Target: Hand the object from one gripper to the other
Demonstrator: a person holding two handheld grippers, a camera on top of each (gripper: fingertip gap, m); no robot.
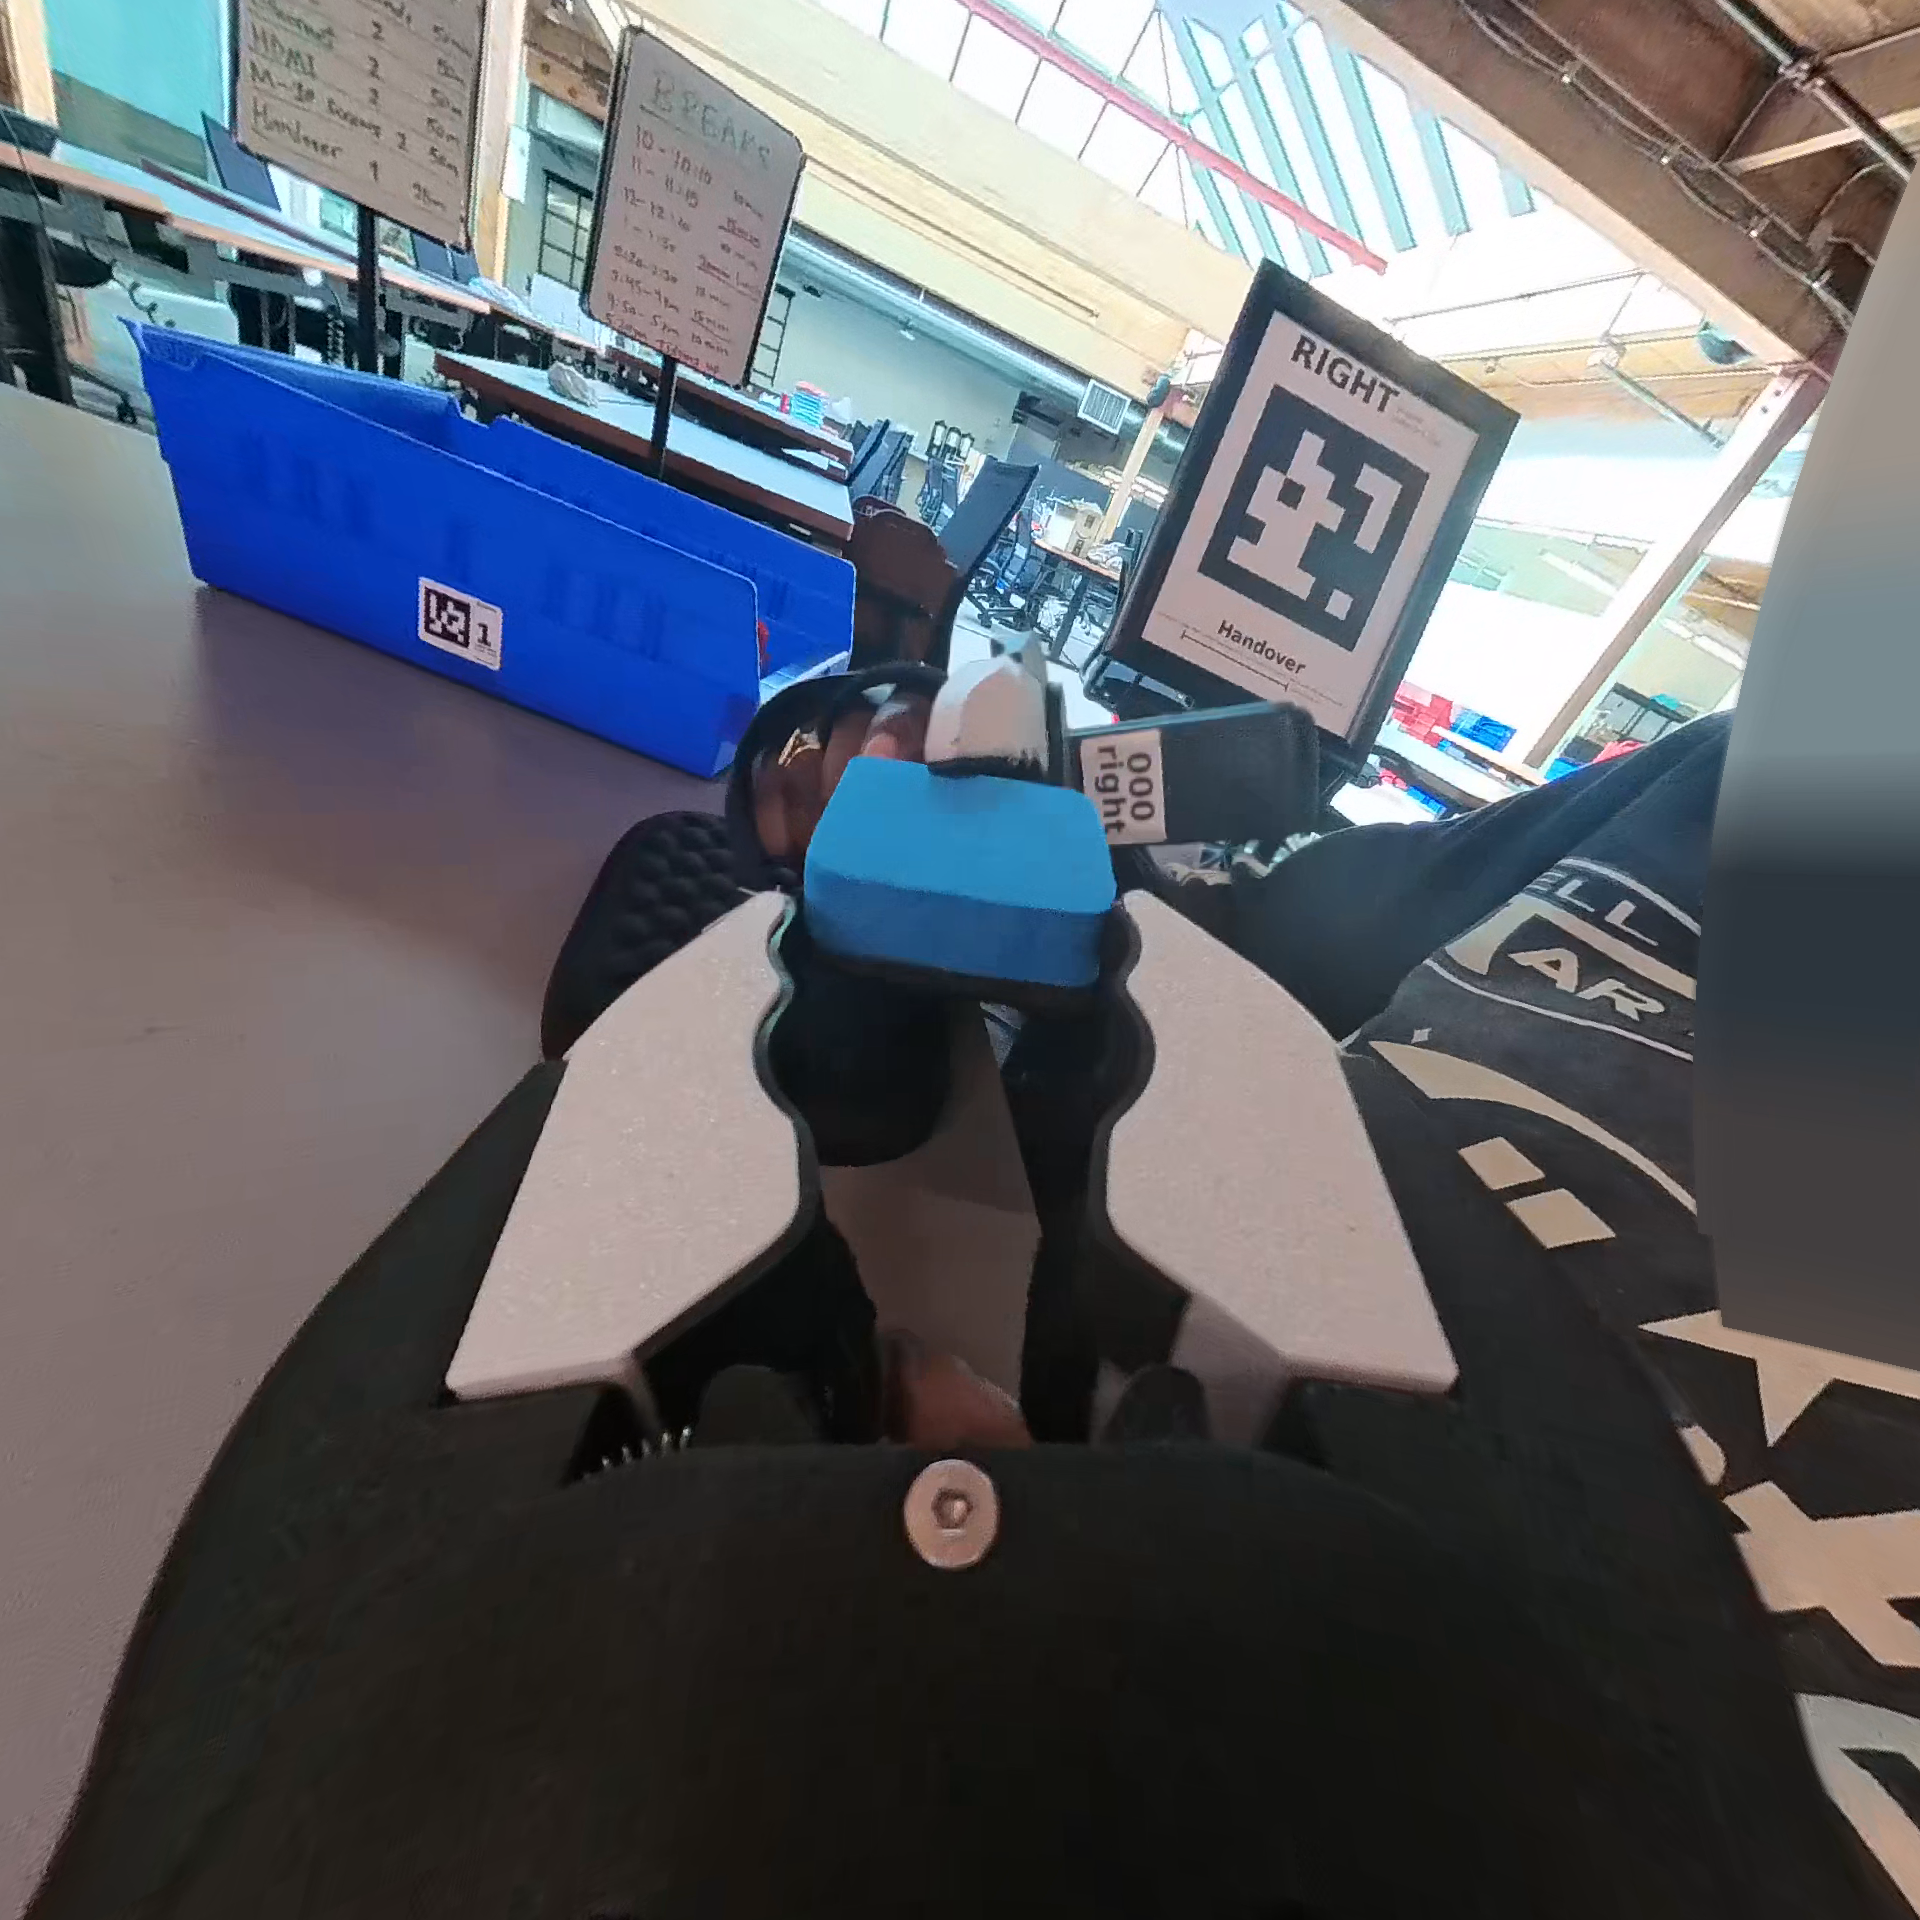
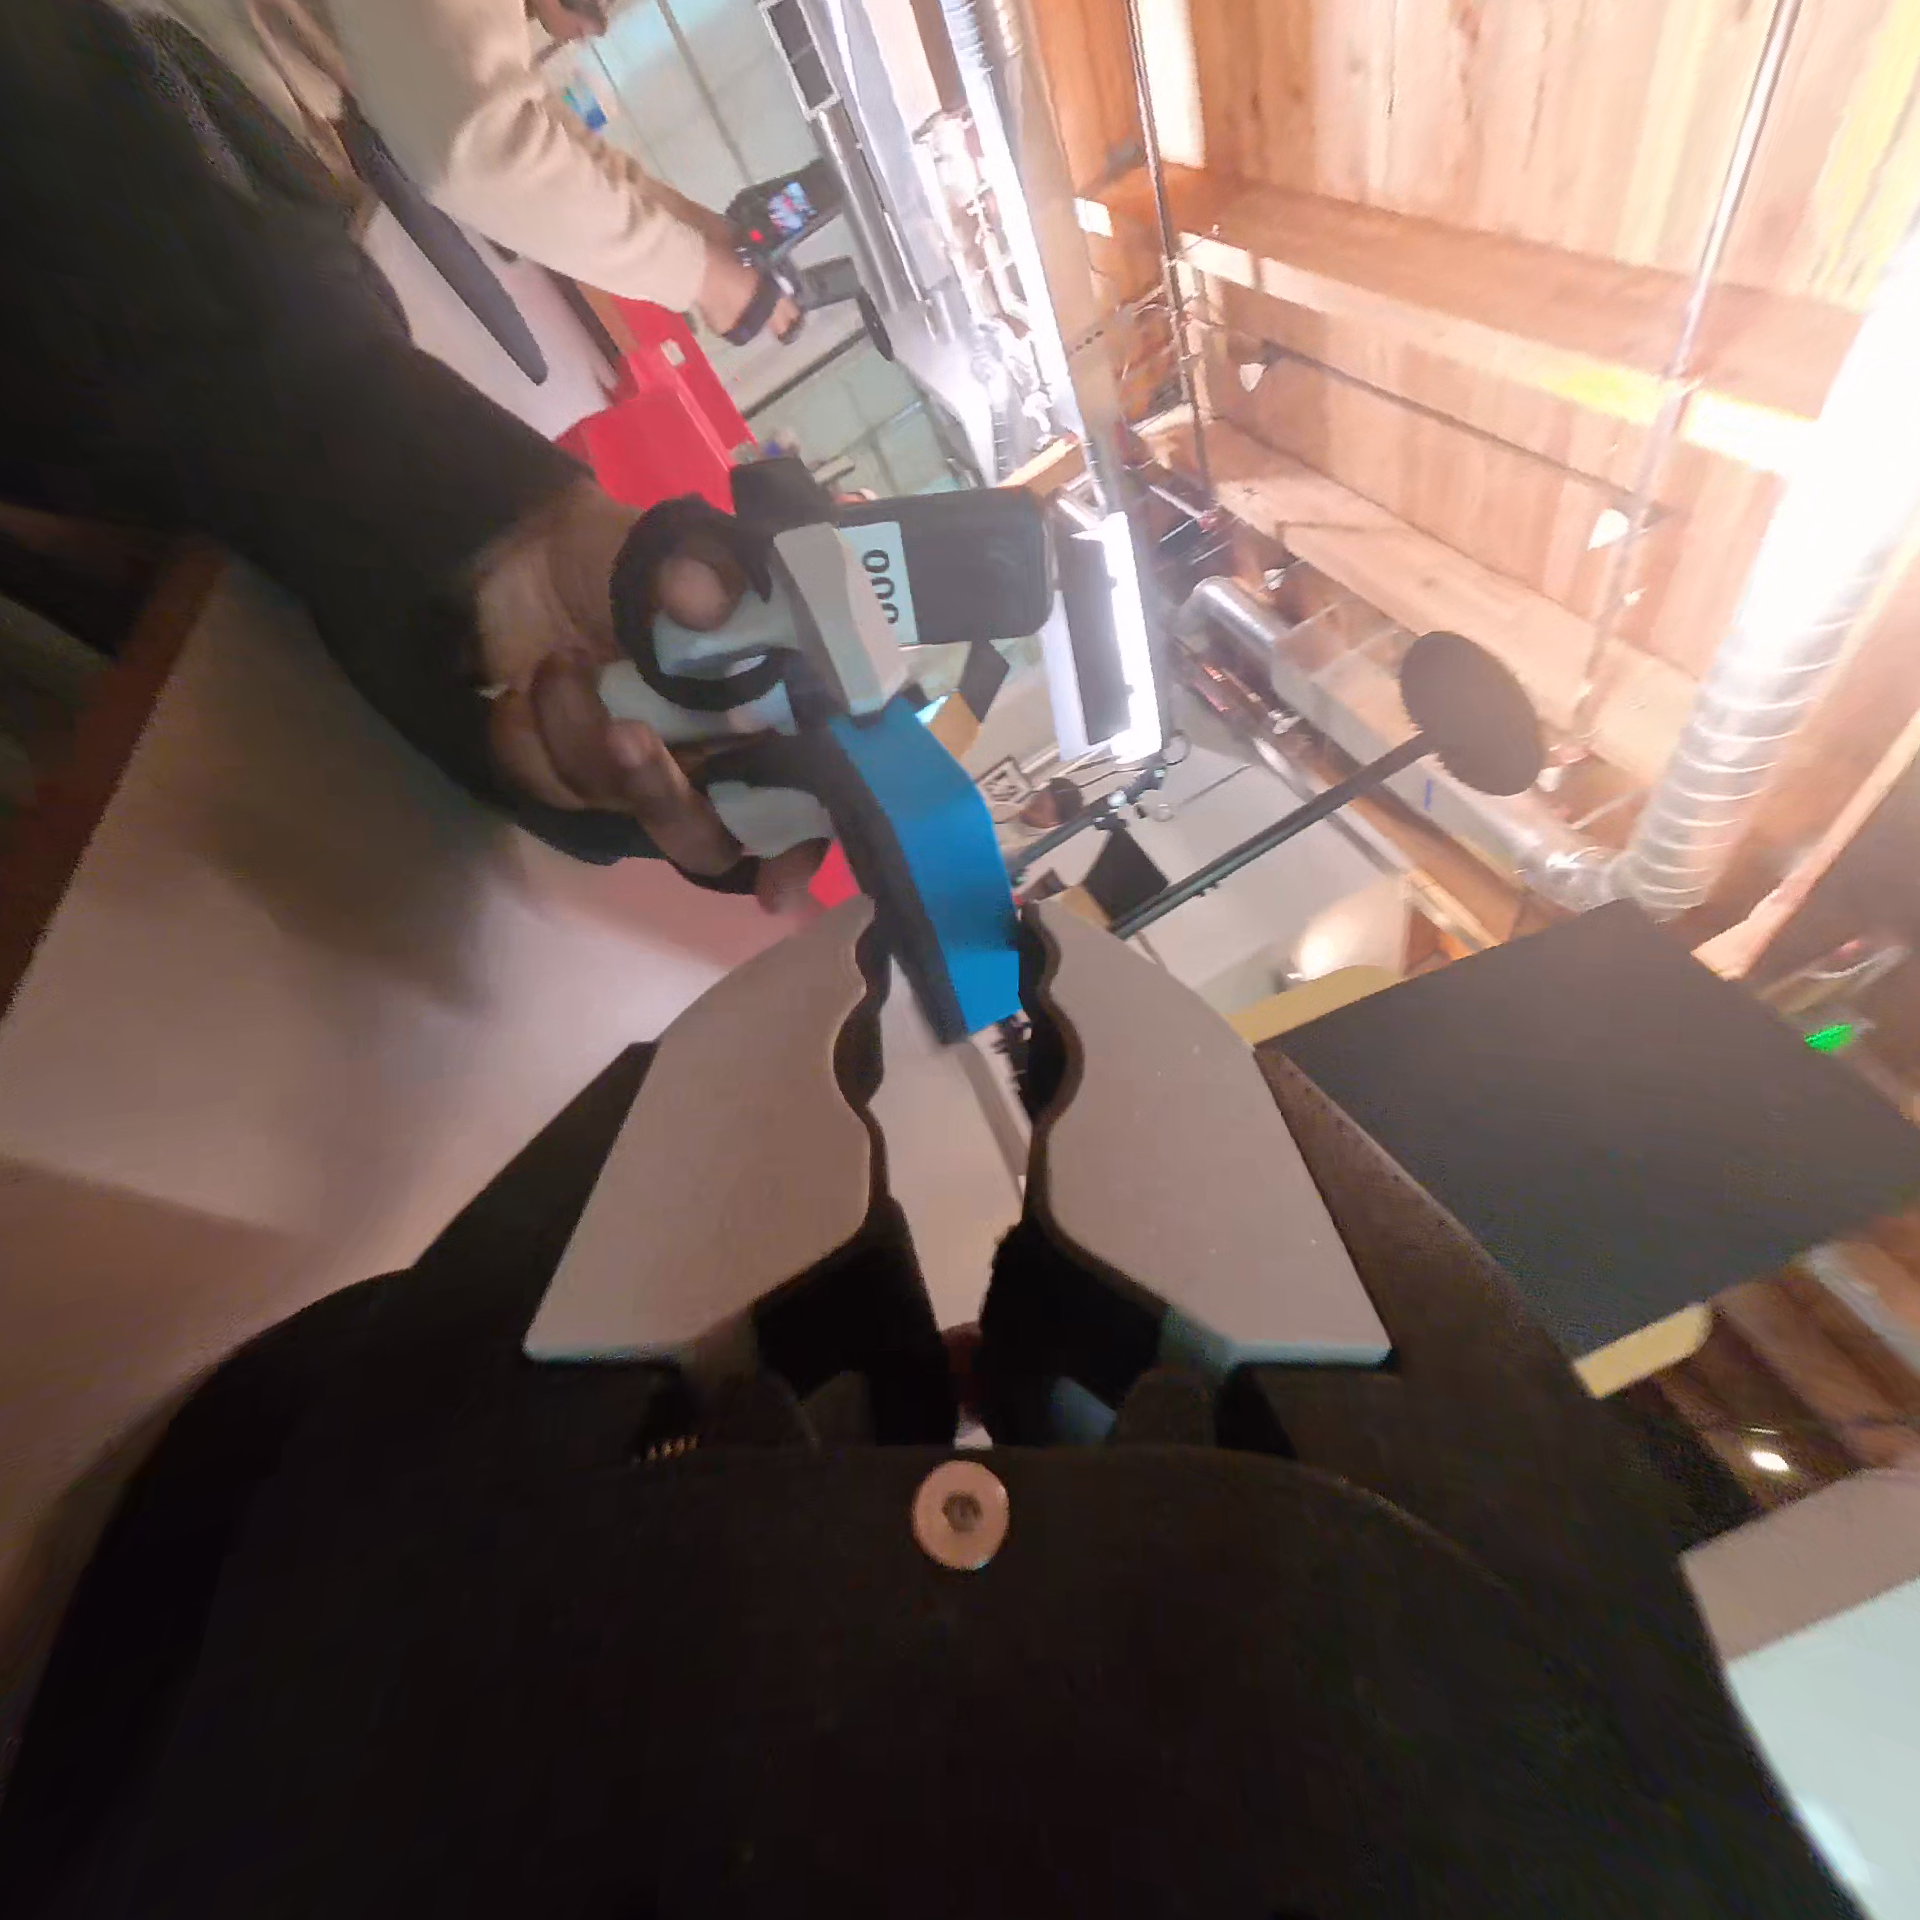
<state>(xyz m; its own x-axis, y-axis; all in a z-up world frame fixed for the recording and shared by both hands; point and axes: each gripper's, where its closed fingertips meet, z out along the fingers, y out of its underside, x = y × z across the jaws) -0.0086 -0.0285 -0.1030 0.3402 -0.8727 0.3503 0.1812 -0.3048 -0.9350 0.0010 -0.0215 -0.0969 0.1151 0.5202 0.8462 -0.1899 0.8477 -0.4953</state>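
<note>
The object is a blue foam block [image 1: 956,873] with a black underside, held in the air above the grey table [image 1: 260,935]. My left gripper [image 1: 956,914] is shut on its near end, one fingertip on each side. A fingertip [image 1: 987,717] of the right gripper presses on the block's far end. In the right wrist view the block [image 2: 935,831] is seen edge-on, and my right gripper [image 2: 945,925] is shut on its near end. The left gripper's fingers [image 2: 831,644] hold its far end, with a hand [image 2: 582,717] behind them.
A blue bin [image 1: 468,540] with a small tag stands on the table to the left. A black-and-white marker board [image 1: 1309,520] rises from the right gripper. Whiteboards [image 1: 691,208] stand behind. A person's dark shirt [image 1: 1507,987] fills the right. Another person in beige [image 2: 551,145] stands beyond a red bin [image 2: 655,416].
</note>
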